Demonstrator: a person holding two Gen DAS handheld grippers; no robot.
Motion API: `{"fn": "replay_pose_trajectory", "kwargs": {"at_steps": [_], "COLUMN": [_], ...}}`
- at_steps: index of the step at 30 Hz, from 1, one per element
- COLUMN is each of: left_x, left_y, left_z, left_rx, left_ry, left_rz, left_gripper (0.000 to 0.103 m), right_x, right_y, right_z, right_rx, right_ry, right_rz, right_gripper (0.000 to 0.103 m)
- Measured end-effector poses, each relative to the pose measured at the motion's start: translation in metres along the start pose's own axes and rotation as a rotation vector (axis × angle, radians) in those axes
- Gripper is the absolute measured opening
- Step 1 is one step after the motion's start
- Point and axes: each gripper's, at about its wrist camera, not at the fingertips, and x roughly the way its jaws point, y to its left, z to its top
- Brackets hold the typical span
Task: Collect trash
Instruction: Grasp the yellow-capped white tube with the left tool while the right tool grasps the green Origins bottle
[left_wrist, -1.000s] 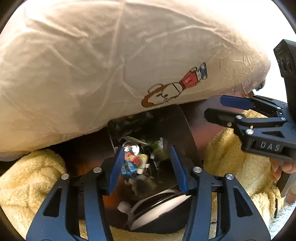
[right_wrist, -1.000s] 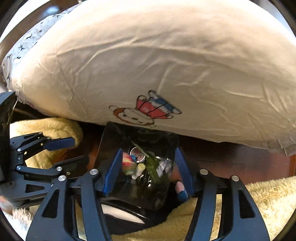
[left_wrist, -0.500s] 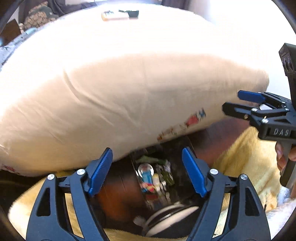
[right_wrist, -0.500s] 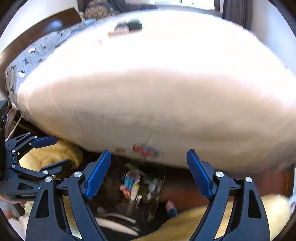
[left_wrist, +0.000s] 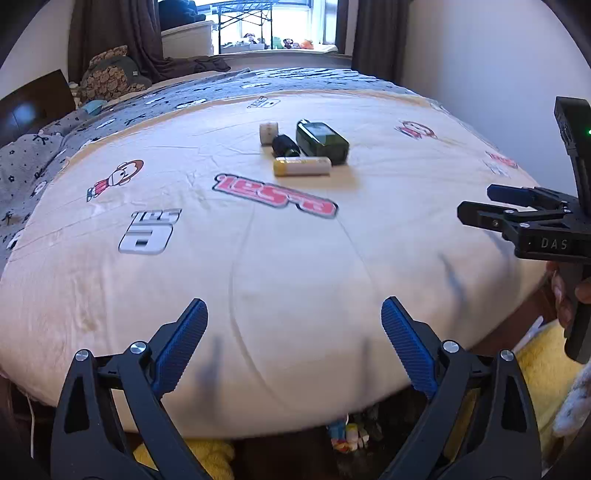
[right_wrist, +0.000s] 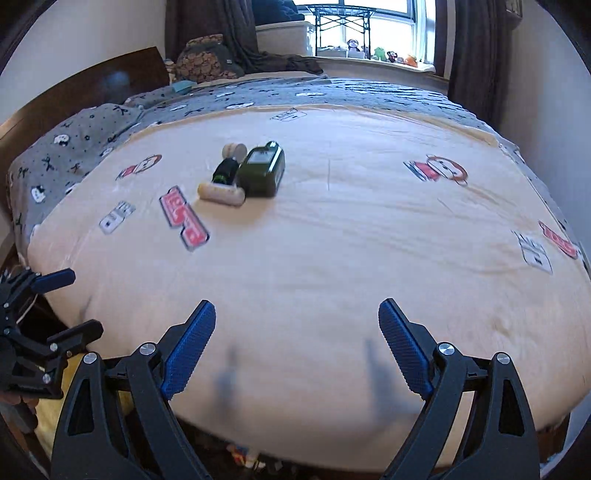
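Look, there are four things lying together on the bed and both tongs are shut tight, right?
Not quite. The dark green bottle, the white tube, the black item and the small cream jar do lie together on the bed. But the left tongs and right tongs are wide apart, opening, with nothing between them, as both wrist views show.

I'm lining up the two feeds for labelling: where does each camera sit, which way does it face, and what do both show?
Left wrist: on the left tool, facing down across the bed; its opening fingers hold nothing, right tool at the right edge.
Right wrist: on the right tool, same heading; fingers opening, empty, left tool at the left edge.
Shared: green bottle, cream tube, window.
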Motion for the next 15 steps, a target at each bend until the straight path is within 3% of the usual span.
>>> {"fn": "replay_pose_trajectory", "kwargs": {"at_steps": [10,15], "left_x": [0.06,0.075], "left_y": [0.023,0.029], "left_z": [0.047,0.065], "left_rx": [-0.059,-0.099], "left_ry": [0.034,0.028], "left_rz": [0.028,-0.001], "left_gripper": [0.092,0.092], "right_x": [0.072,0.11], "right_y": [0.015,0.03], "right_z": [0.089,0.12], "right_rx": [0.066,0.059], "right_ry": [0.014,0.06], "right_rz": [0.052,0.05], "right_gripper": [0.09,0.09]}}
